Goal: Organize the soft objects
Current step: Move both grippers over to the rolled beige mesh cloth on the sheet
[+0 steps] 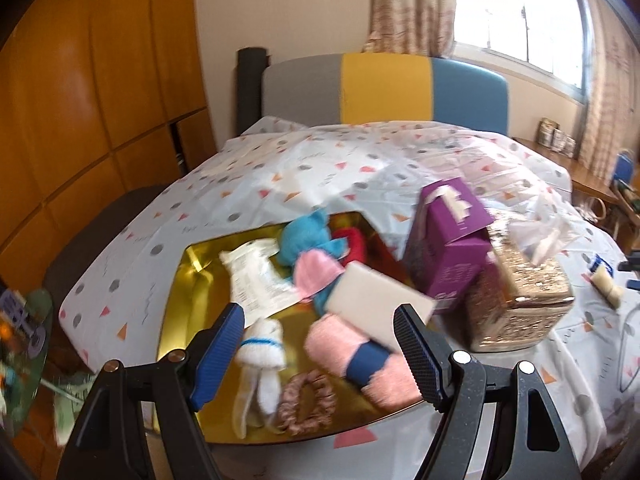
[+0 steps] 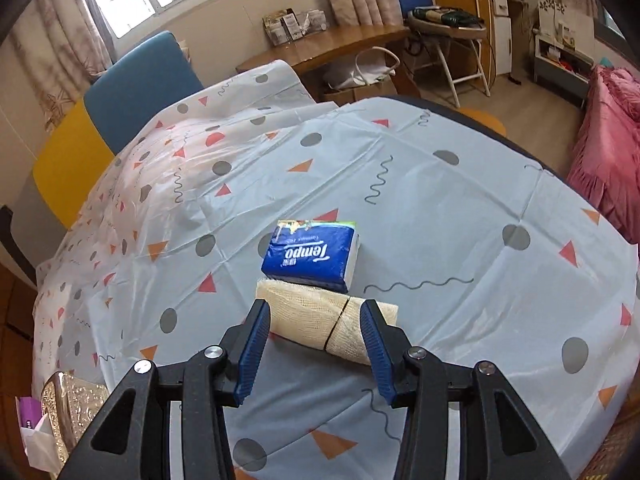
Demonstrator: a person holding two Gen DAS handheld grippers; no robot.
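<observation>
Straddling gauze roll, right tool (jaws apart, not gripping).

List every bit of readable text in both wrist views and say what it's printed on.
"Tempo": on the blue tissue pack, seen upside down in the right wrist view.
Smaller white print beside and above that brand name: too small to read.
Print on the white plastic packet in the gold tray: blurred.
Print on the purple box: blurred.
</observation>
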